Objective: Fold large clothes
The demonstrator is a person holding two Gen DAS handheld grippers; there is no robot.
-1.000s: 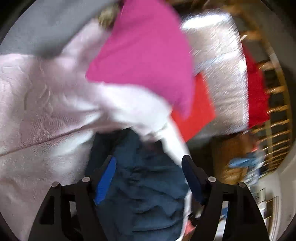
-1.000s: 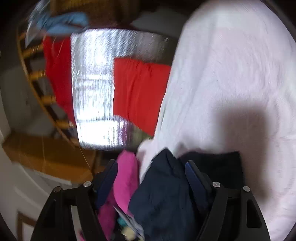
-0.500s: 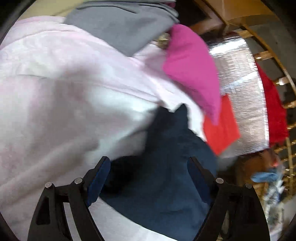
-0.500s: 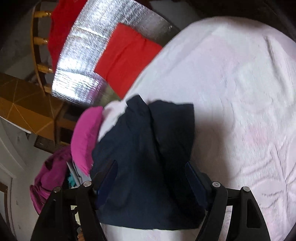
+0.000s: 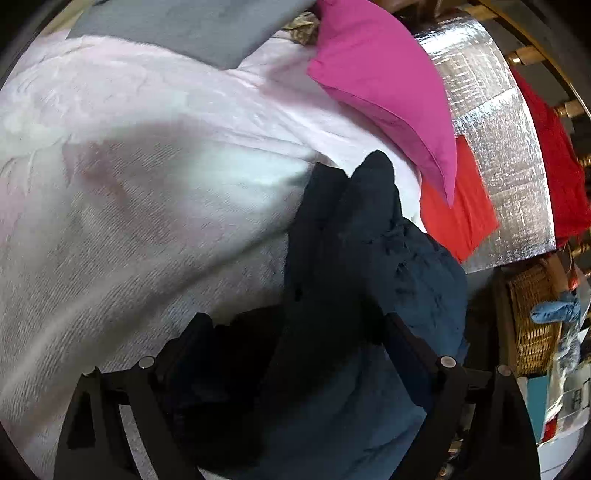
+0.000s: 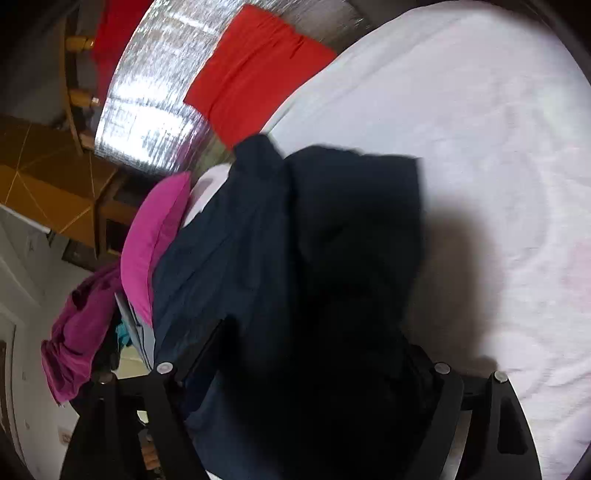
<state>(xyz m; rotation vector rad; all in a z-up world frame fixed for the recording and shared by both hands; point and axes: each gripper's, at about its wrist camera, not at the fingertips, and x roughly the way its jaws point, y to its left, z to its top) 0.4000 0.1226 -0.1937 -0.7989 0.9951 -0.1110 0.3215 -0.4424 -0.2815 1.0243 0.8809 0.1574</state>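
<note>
A dark navy garment (image 5: 354,280) lies bunched on a pale pink bedspread (image 5: 140,177). It fills the gap between the fingers of my left gripper (image 5: 299,343), whose jaws stand wide apart. In the right wrist view the same navy garment (image 6: 295,258) drapes over and between the wide-apart fingers of my right gripper (image 6: 314,350), on the pink bedspread (image 6: 480,147). The fingertips of both grippers are hidden by the cloth. Whether either gripper pinches the cloth does not show.
A magenta pillow (image 5: 388,85) and a grey cloth (image 5: 184,26) lie at the bed's far side. Red cloth (image 5: 458,218) and a silver foil panel (image 5: 498,147) stand past the edge. A wicker basket (image 5: 532,317) sits at right. A purple garment (image 6: 81,325) hangs at left.
Both grippers have come down closer to the bed with the navy garment. The garment now lies spread lower on the bedspread and covers more of both grippers' fingers.
</note>
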